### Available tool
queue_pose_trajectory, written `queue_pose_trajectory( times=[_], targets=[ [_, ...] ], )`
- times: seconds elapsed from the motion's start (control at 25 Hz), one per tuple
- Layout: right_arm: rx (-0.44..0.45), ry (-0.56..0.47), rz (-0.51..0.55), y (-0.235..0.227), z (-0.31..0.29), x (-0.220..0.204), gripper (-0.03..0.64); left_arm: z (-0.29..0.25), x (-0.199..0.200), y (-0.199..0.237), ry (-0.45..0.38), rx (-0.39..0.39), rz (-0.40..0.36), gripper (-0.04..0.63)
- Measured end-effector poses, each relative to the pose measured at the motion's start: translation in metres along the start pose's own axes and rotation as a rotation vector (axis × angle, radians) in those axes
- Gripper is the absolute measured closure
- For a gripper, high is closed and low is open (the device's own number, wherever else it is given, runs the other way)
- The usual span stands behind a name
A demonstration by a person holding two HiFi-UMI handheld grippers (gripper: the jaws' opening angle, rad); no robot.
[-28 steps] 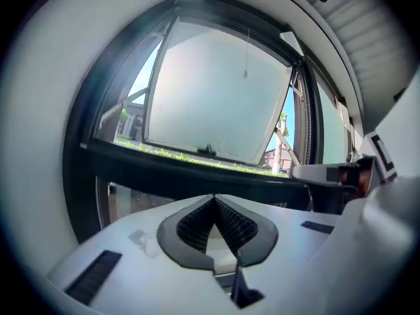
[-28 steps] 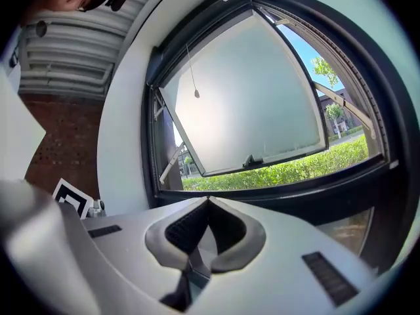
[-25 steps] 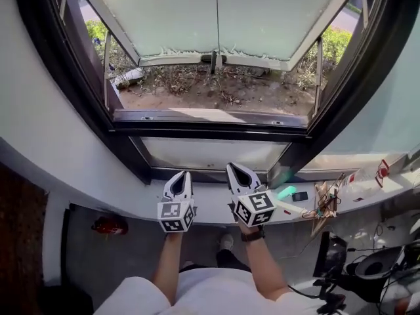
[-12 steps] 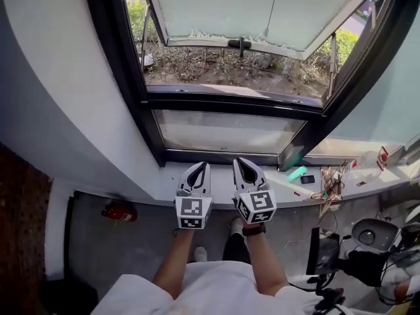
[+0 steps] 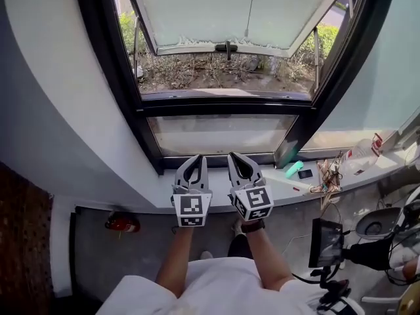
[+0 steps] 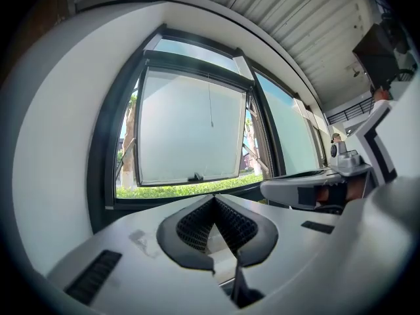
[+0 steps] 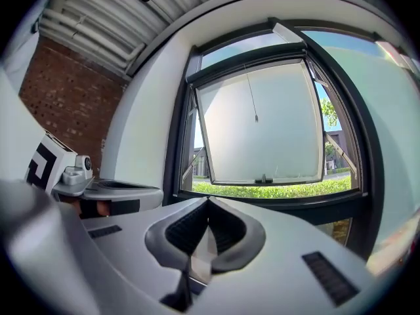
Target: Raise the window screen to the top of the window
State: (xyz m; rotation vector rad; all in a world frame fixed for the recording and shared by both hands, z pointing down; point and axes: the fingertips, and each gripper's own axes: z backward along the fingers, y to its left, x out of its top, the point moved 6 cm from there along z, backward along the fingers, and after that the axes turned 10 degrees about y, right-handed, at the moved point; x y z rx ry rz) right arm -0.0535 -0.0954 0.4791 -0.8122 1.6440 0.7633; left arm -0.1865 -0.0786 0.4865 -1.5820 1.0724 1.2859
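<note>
Left hand-held gripper (image 5: 197, 158) and right hand-held gripper (image 5: 235, 157), both closed and empty at lower centre, face the window screen (image 5: 216, 8) at upper centre, judged light and flexible, best gripped at its stiff bottom bar (image 5: 190, 47).

Left white-and-black plastic gripper (image 5: 196, 160) and matching right white-and-black plastic gripper (image 5: 235, 157) sat side by side, just apart, both pointing level ahead. Jaws on each were pressed together with nothing between. Bare left forearm (image 5: 172, 262) and right forearm (image 5: 268, 260) reached forward.

Pale wall (image 5: 59, 97), cluttered sill (image 5: 279, 186), daylight
</note>
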Motion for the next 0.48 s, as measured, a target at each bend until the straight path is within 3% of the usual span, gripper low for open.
queue_pose_trajectory(
  times=[0.2,0.48],
  targets=[
    [-0.010,-0.008,-0.010,-0.010,-0.002,0.001,0.615,-0.008,-0.002,-0.006,0.019,-0.022,-0.014,0.594],
    [0.038,0.017,0.051,-0.036,-0.017,0.007,0.615,-0.038,0.008,-0.008,0.044,0.007,-0.021,0.594]
  ],
)
